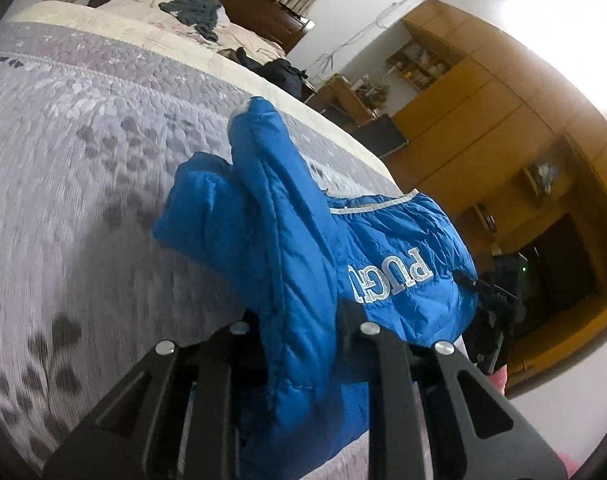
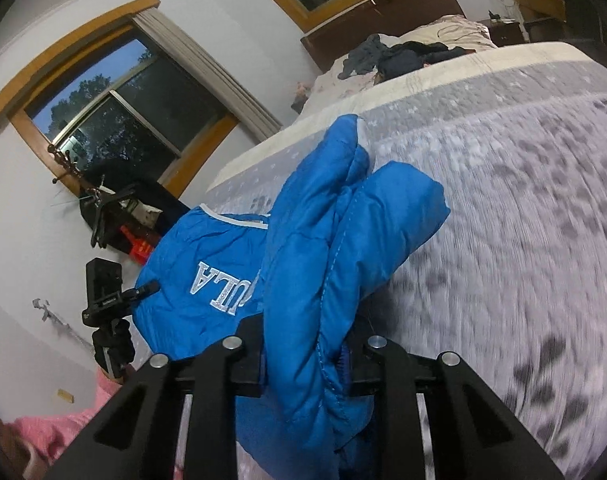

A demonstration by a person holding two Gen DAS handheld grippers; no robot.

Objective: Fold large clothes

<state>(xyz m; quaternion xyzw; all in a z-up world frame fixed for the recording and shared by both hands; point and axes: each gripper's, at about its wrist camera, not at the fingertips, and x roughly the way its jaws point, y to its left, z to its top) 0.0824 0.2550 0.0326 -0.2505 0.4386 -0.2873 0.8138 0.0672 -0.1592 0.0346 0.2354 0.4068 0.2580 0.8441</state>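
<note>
Two hand-held tools are lifting a blue padded jacket above a bed with a grey patterned quilt, likely to carry one edge over for a fold. The left tool is pinching a thick bunch of the jacket's fabric; the right tool is pinching another bunch. Both are pointing forward over the bed, tilted, with the jacket's lettered panel hanging between them.

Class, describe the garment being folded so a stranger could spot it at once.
Start at the large bed with its grey patterned quilt. Near its edge a bright blue puffer jacket is gripped by both grippers. Silver embroidered lettering sets it apart from the dark clothes heaped near the headboard.
</note>
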